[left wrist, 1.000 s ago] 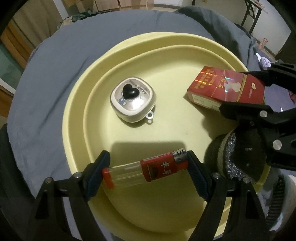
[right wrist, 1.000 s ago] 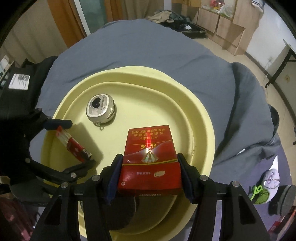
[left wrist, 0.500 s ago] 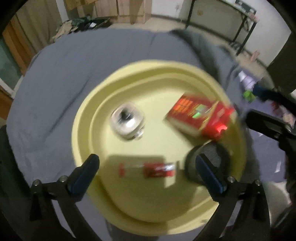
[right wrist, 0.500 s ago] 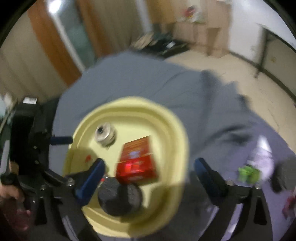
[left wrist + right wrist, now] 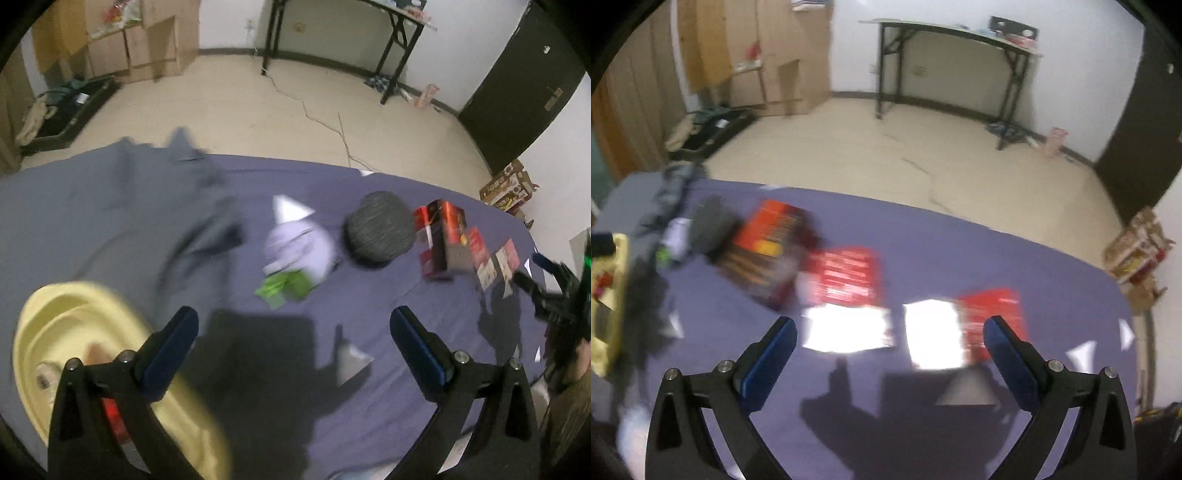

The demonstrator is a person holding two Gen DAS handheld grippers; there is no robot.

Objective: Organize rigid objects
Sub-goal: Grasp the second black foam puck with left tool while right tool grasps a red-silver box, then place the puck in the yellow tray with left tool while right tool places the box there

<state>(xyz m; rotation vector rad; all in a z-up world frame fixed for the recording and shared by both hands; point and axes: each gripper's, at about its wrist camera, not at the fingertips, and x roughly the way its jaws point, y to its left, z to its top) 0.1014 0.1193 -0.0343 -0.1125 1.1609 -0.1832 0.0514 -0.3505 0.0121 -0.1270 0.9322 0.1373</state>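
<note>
Matt cloth, glossy card

A matt purple cloth (image 5: 960,258) lies under glossy red cartons (image 5: 849,275), a smooth yellow plastic basin (image 5: 74,321) beside them

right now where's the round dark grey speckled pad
In the left wrist view the round dark grey speckled pad lies on the purple sheet, right of centre, between the pale lilac packet and the red boxes.

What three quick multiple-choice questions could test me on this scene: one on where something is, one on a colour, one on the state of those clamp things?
1. In the left wrist view, the yellow basin lies at the:
A. lower left
B. upper right
C. top centre

2. The cloth under the things is:
A. green
B. bluish-purple
C. white

3. The left gripper is:
A. shut on a box
B. shut on nothing
C. open, nothing between the pads

Answers: 1 A, it curves along the lower left edge. 2 B, its whole spread shows that. 3 C, only cloth shows between the wide-set pads.
</note>
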